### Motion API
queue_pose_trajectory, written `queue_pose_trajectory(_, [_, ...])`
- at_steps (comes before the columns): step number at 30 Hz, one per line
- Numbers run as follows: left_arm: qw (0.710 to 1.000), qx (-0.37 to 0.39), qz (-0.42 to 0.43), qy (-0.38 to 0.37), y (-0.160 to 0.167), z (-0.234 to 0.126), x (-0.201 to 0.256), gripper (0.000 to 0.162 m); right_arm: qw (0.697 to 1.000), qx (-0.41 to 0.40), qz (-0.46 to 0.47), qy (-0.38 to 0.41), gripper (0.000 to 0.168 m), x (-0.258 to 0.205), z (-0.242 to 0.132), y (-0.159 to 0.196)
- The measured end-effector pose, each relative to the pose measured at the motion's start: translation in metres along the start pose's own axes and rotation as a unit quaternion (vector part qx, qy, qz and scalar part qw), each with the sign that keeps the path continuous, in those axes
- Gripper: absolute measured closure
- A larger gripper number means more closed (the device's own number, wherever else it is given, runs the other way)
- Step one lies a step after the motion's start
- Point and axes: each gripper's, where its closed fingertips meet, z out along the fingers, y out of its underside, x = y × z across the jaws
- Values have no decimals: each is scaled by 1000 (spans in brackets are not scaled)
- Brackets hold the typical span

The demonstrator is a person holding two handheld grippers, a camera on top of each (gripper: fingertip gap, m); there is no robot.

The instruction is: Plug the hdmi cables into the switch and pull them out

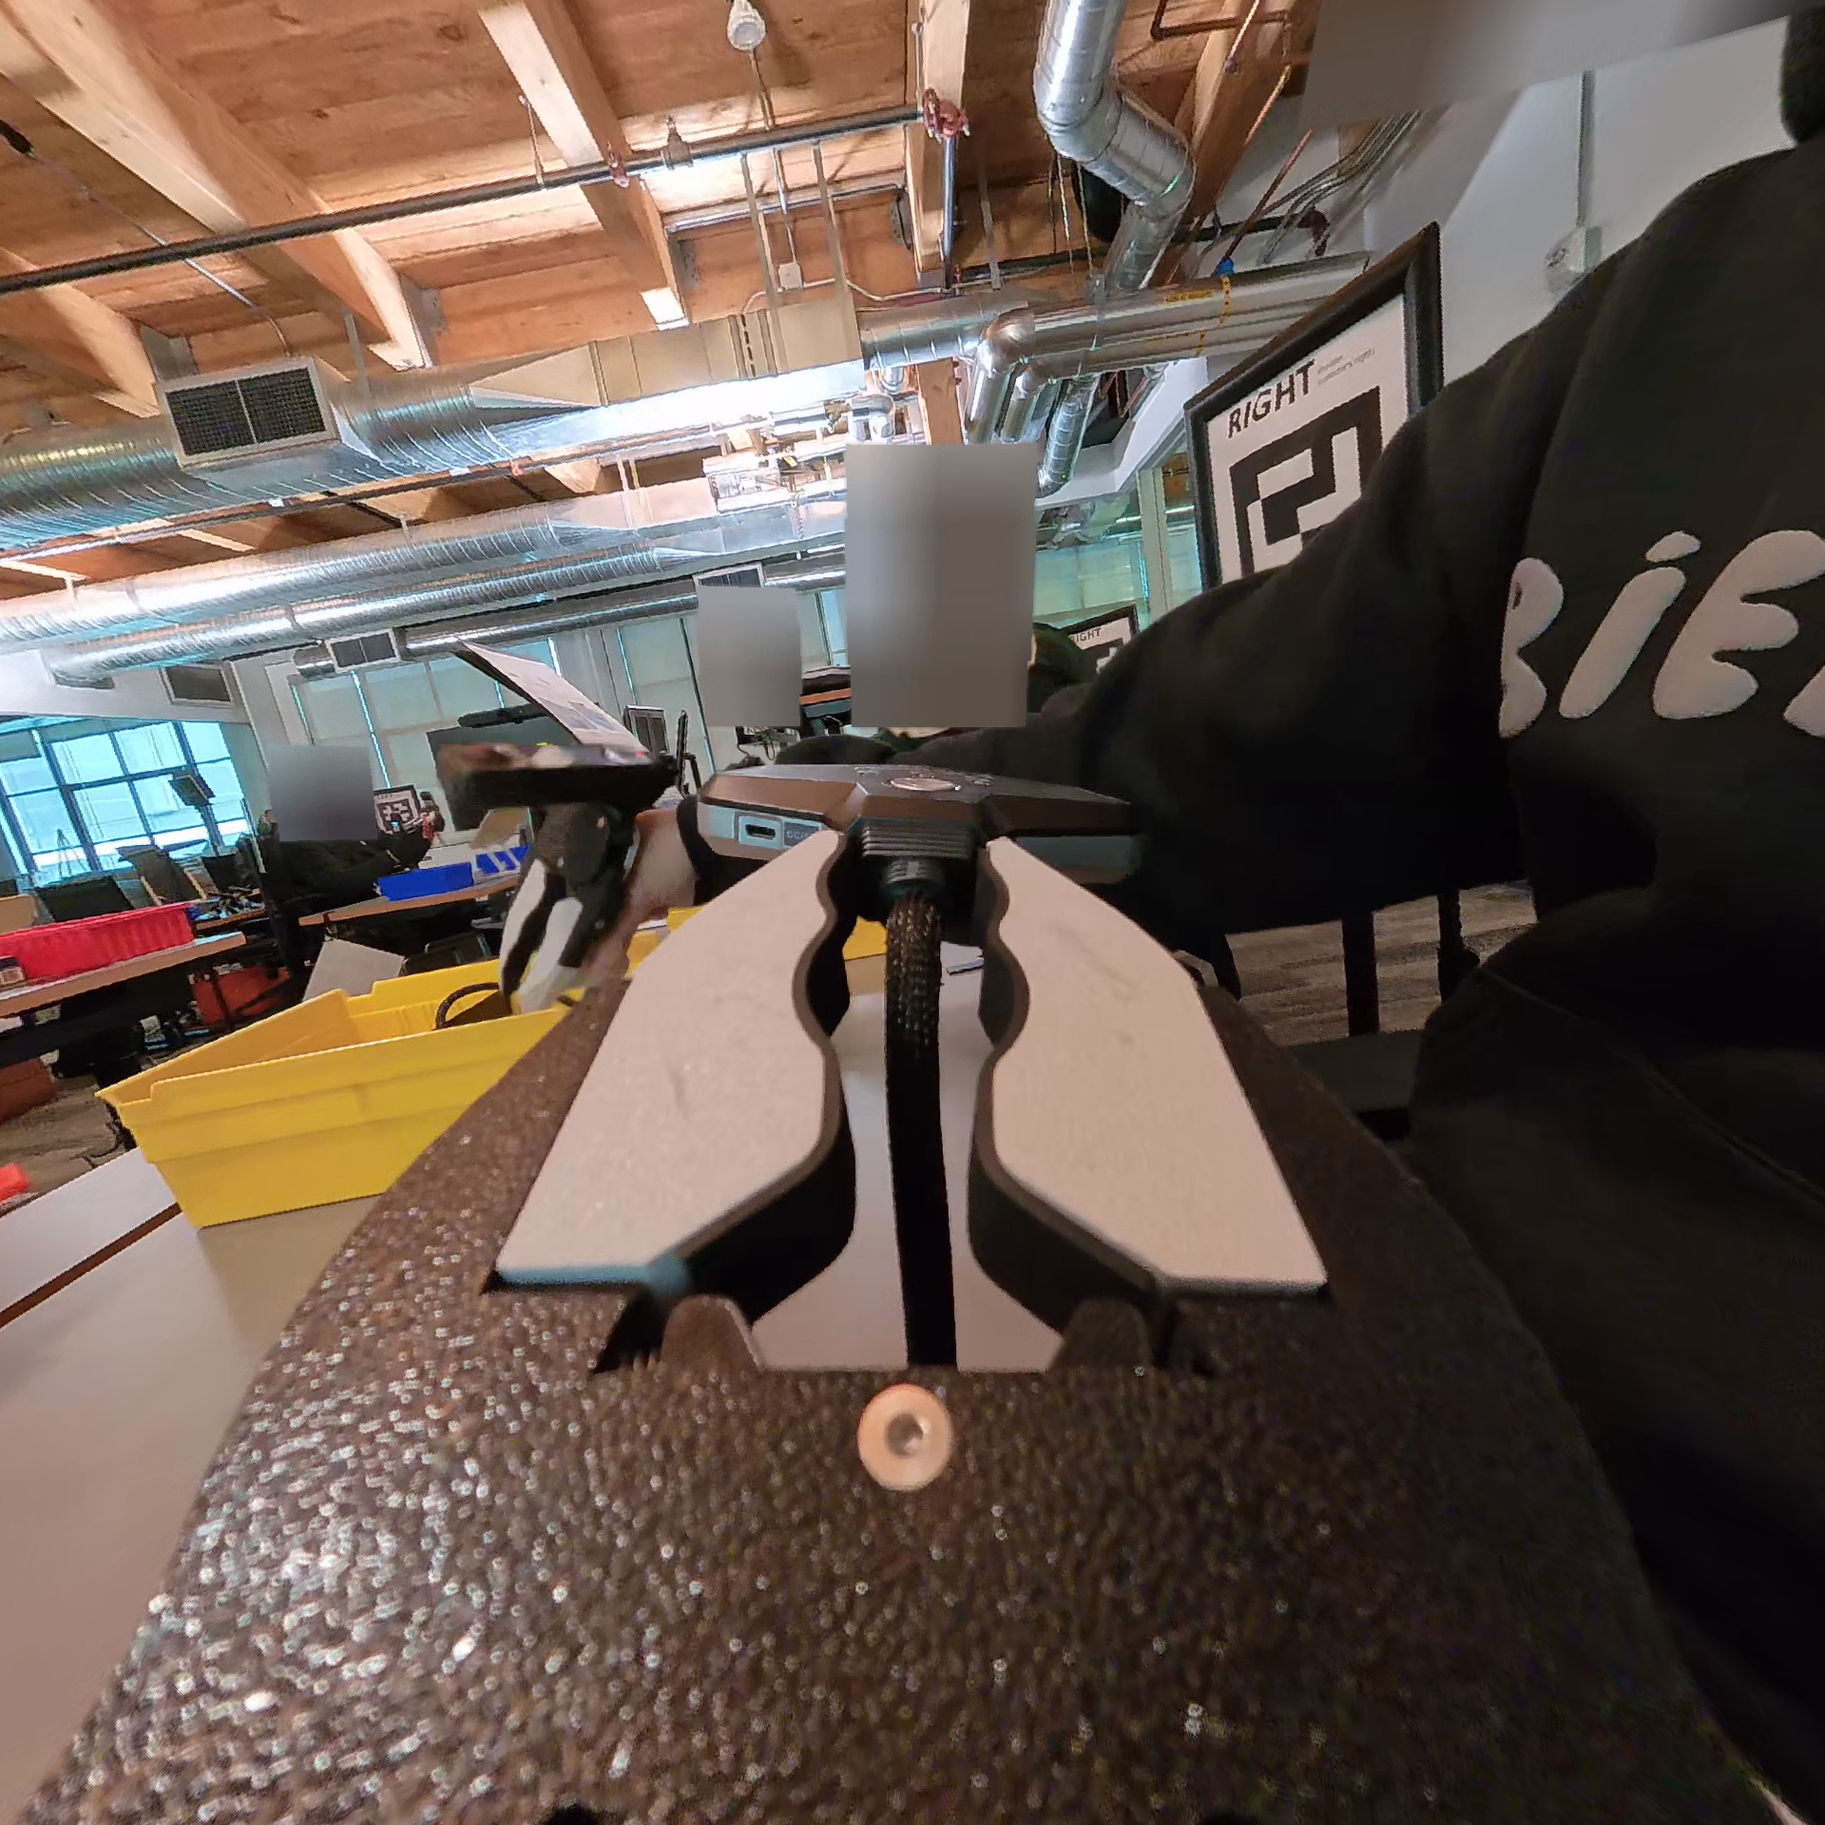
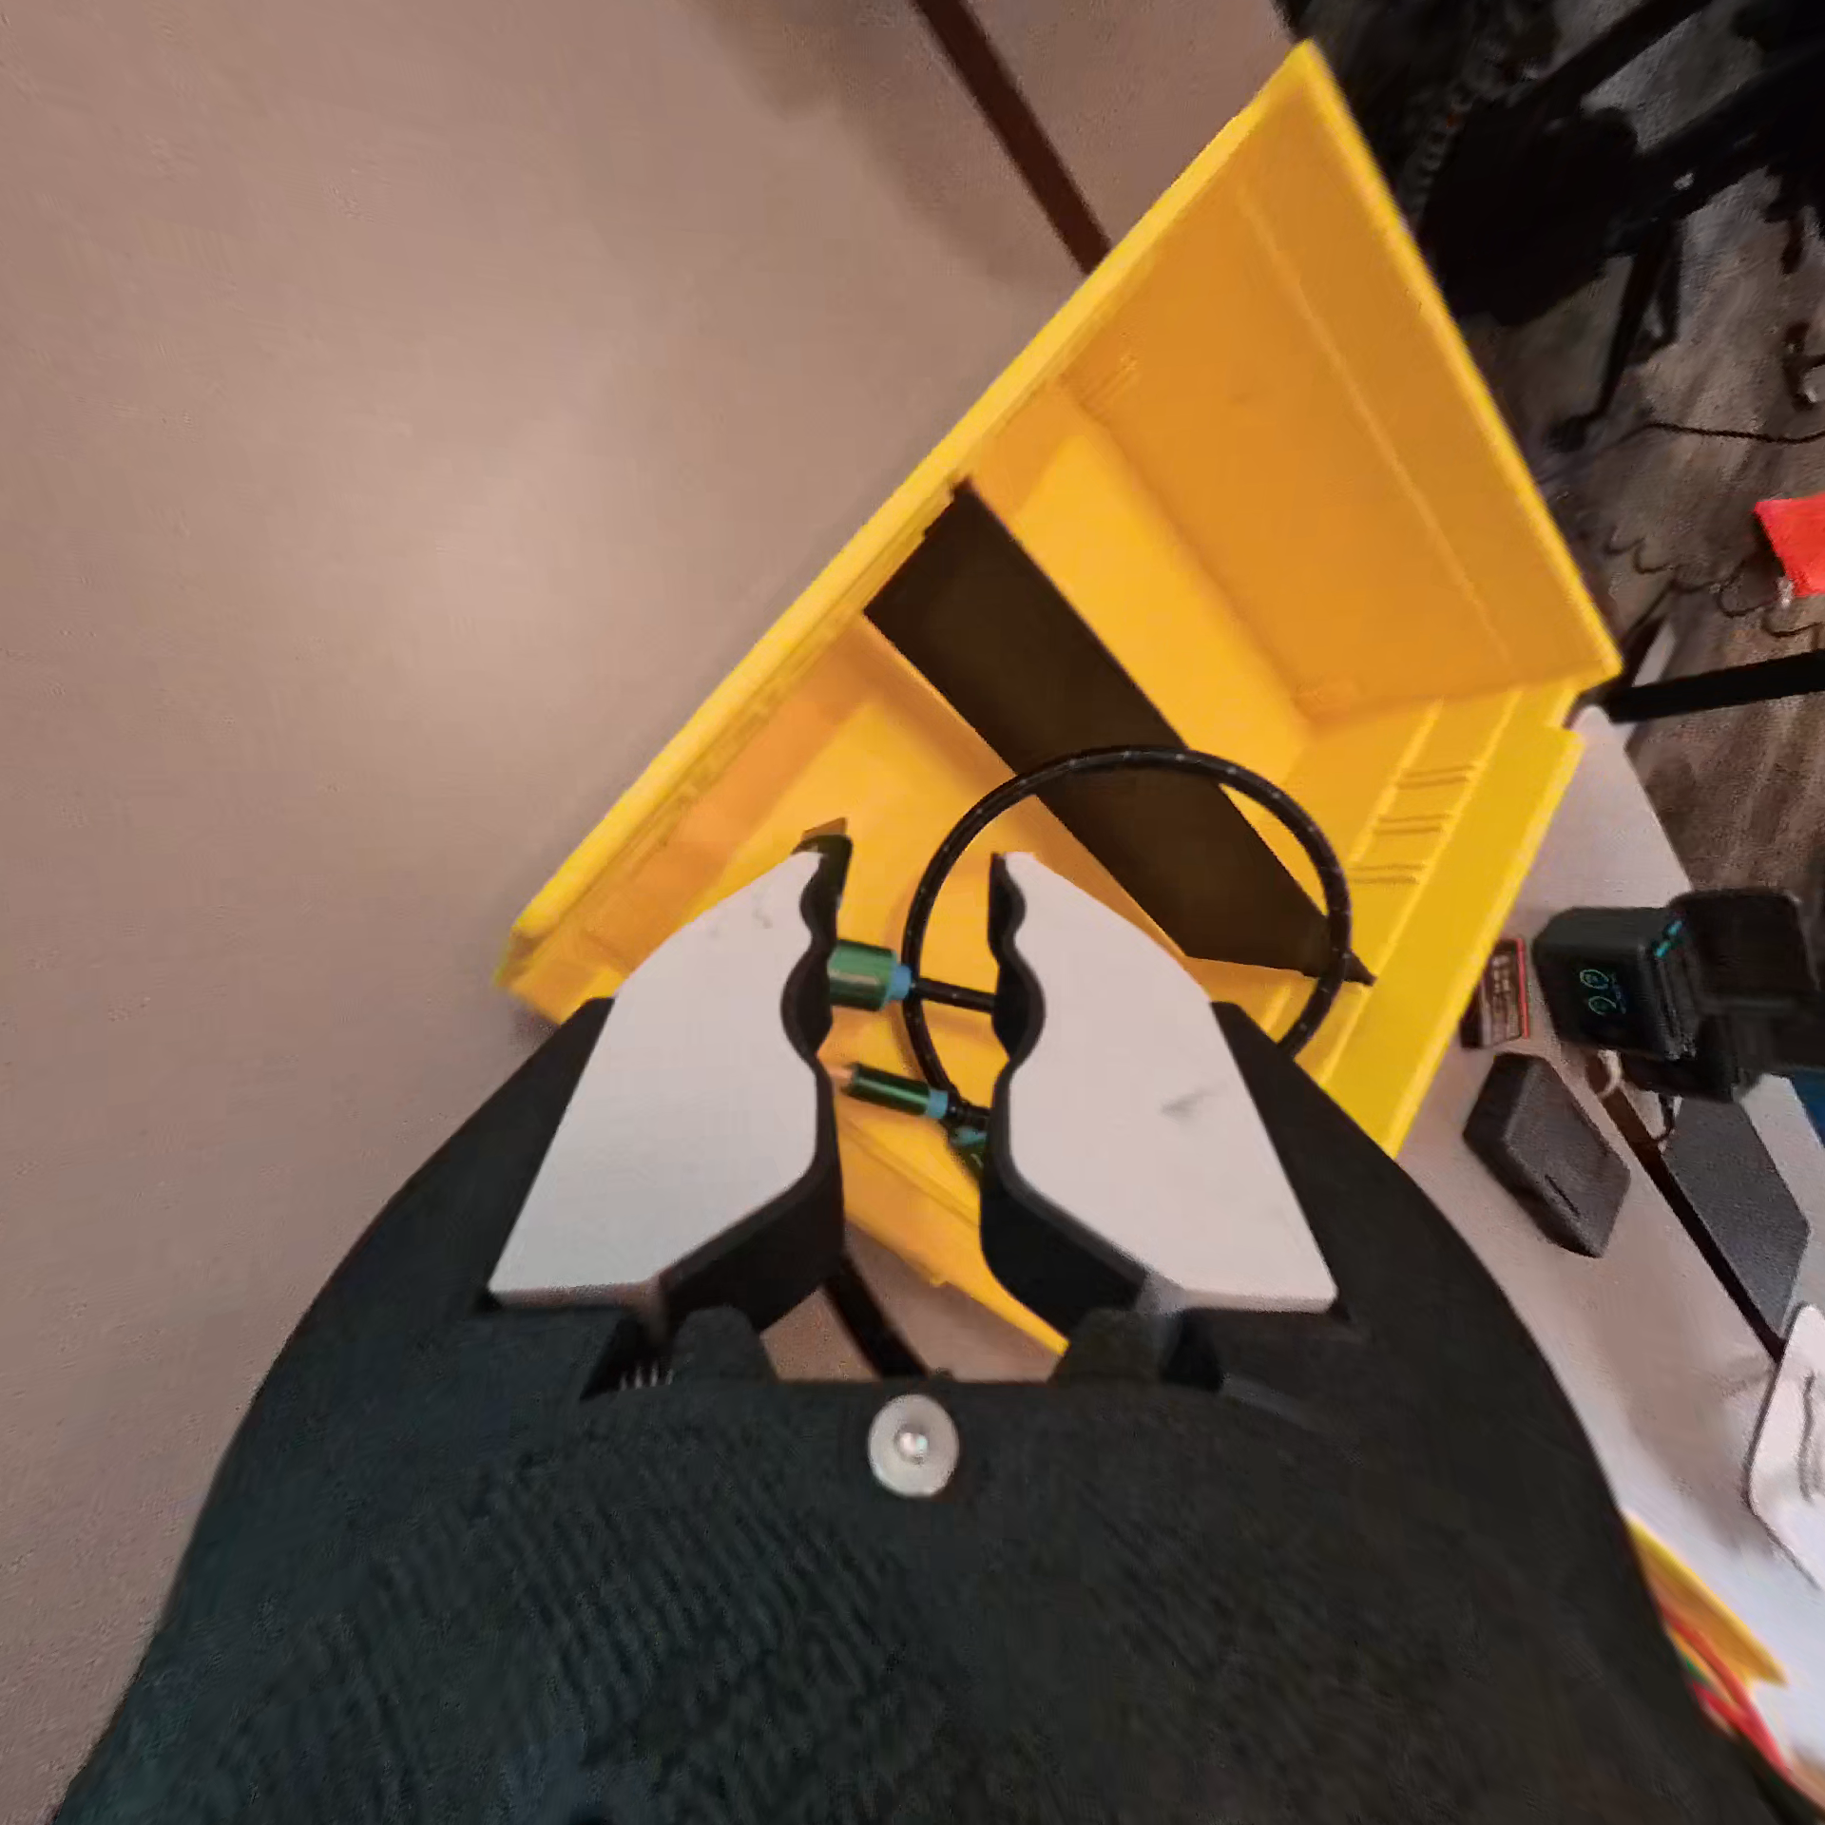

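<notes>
In the left wrist view my left gripper point(image 1: 913, 851) is shut on the ribbed collar where a black braided cable point(image 1: 913, 988) leaves the dark grey switch point(image 1: 918, 795). It holds the switch up in the air, and the cable runs back between the fingers. The right gripper point(image 1: 541, 973) shows farther left, pointing down into the yellow bin point(image 1: 296, 1106). In the right wrist view my right gripper point(image 2: 913, 879) is open and empty above the bin point(image 2: 1284, 494). A coiled black HDMI cable point(image 2: 1323, 859) lies in the bin, its two green plugs point(image 2: 864, 978) between the fingers.
A black divider point(image 2: 1086, 711) splits the bin. Right of the bin on the beige table point(image 2: 296, 593) lie a small camera point(image 2: 1629, 988) and a black box point(image 2: 1546, 1150). A person in a black hoodie point(image 1: 1481, 790) fills the right of the left wrist view.
</notes>
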Motion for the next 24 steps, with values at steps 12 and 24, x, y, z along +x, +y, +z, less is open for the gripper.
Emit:
queue_pose_trajectory(12, [999, -14, 34, -20, 0, 9, 1, 140, 729, 200, 286, -589, 98, -261, -175, -90])
queue_pose_trajectory(24, [998, 10, 63, -13, -25, 8, 12, 140, 853, 232, 252, -393, 121, -249, -146, -49])
